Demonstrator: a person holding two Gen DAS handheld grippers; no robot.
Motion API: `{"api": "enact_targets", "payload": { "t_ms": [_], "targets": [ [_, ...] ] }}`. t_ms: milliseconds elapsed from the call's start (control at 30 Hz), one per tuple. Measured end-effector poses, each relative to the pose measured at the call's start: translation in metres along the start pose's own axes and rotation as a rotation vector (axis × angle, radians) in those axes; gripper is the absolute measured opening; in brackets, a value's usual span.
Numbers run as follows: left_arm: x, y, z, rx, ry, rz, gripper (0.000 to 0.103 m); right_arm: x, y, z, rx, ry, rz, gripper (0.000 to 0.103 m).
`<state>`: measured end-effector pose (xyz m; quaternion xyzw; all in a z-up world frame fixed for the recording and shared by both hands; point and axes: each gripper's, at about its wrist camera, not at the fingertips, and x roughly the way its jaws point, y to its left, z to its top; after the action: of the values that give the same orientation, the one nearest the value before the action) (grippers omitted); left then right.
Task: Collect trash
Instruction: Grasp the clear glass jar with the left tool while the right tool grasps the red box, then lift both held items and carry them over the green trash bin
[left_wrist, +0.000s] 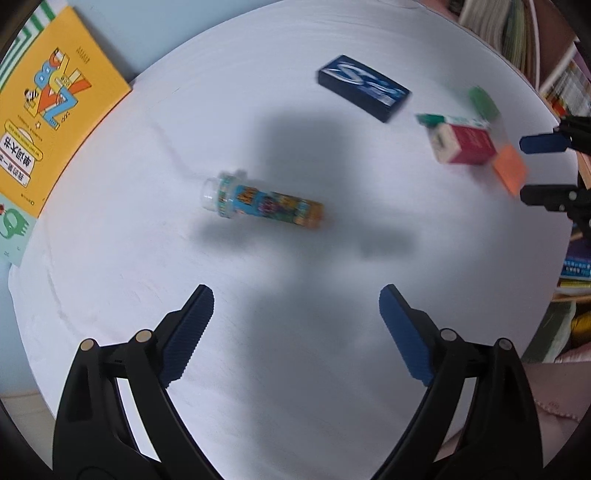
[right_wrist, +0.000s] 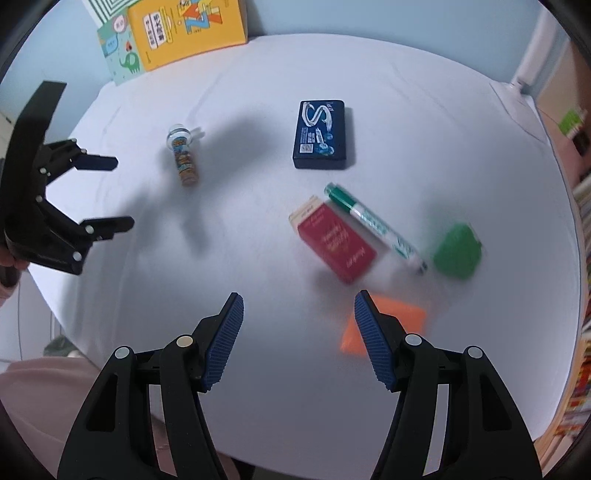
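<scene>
Several small items lie on a white table (left_wrist: 110, 258) (right_wrist: 443, 129): a colourful tube with a clear cap (left_wrist: 264, 201) (right_wrist: 183, 155), a dark blue box (left_wrist: 364, 88) (right_wrist: 320, 134), a red box (left_wrist: 466, 144) (right_wrist: 336, 243), a green marker (right_wrist: 373, 223), a green piece (left_wrist: 484, 103) (right_wrist: 458, 251) and an orange pad (left_wrist: 510, 169) (right_wrist: 391, 317). My left gripper (left_wrist: 296, 299) (right_wrist: 123, 192) hangs open over bare table in front of the tube, holding nothing. My right gripper (right_wrist: 299, 302) (left_wrist: 522, 168) is open with nothing between its pads; its right finger overlaps the orange pad.
A yellow book (left_wrist: 44, 107) (right_wrist: 188, 33) and a green card (right_wrist: 122, 55) lie at the table's far edge. Shelves of books (left_wrist: 561, 66) (right_wrist: 580, 369) stand beside the table. A person's sleeve (right_wrist: 44, 406) shows at the near edge.
</scene>
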<state>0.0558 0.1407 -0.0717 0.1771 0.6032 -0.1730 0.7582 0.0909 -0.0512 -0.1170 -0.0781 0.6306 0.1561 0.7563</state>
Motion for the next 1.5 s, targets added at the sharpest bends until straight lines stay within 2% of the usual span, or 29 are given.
{"api": "enact_targets", "payload": {
  "t_ms": [367,400,500,767,800,833,867,900,1000,1033,1300,1400,1500],
  "targets": [
    [0.023,0.022,0.033,-0.035,0.014,-0.032,0.092,0.028,-0.009,0.025,-0.037,0.070,-0.014,0.063],
    [0.025,0.023,0.035,-0.031,0.016,-0.033,0.092,0.030,-0.010,0.027,-0.043,0.071,-0.022,0.068],
    [0.033,0.026,0.042,-0.033,0.029,-0.033,0.095,0.034,-0.010,0.034,-0.068,0.069,-0.049,0.069],
    [0.051,0.040,0.056,-0.115,0.039,-0.071,0.095,0.045,-0.007,0.041,-0.105,0.077,-0.095,0.068],
    [0.053,0.041,0.058,-0.120,0.041,-0.070,0.094,0.047,-0.006,0.041,-0.117,0.082,-0.117,0.064],
    [0.054,0.042,0.058,-0.123,0.046,-0.066,0.088,0.048,-0.005,0.040,-0.128,0.087,-0.141,0.048],
    [0.062,0.048,0.063,-0.121,0.057,-0.063,0.075,0.050,-0.004,0.042,-0.134,0.095,-0.146,0.040],
    [0.068,0.052,0.065,-0.120,0.075,-0.057,0.068,0.052,-0.004,0.041,-0.125,0.109,-0.134,0.034],
    [0.068,0.053,0.061,-0.104,0.073,-0.054,0.038,0.049,0.000,0.037,-0.132,0.102,-0.115,0.030],
    [0.066,0.054,0.059,-0.103,0.072,-0.057,0.034,0.047,0.001,0.037,-0.129,0.097,-0.108,0.029],
    [0.058,0.051,0.044,-0.068,0.060,-0.039,0.034,0.033,0.002,0.035,-0.088,0.056,-0.083,0.029],
    [0.049,0.038,0.047,-0.057,0.043,-0.030,0.034,0.024,-0.002,0.030,-0.067,0.037,-0.079,0.029],
    [0.036,0.008,0.049,-0.036,0.028,-0.015,0.034,0.015,-0.002,0.019,-0.051,0.023,-0.077,0.029]
  ]
}}
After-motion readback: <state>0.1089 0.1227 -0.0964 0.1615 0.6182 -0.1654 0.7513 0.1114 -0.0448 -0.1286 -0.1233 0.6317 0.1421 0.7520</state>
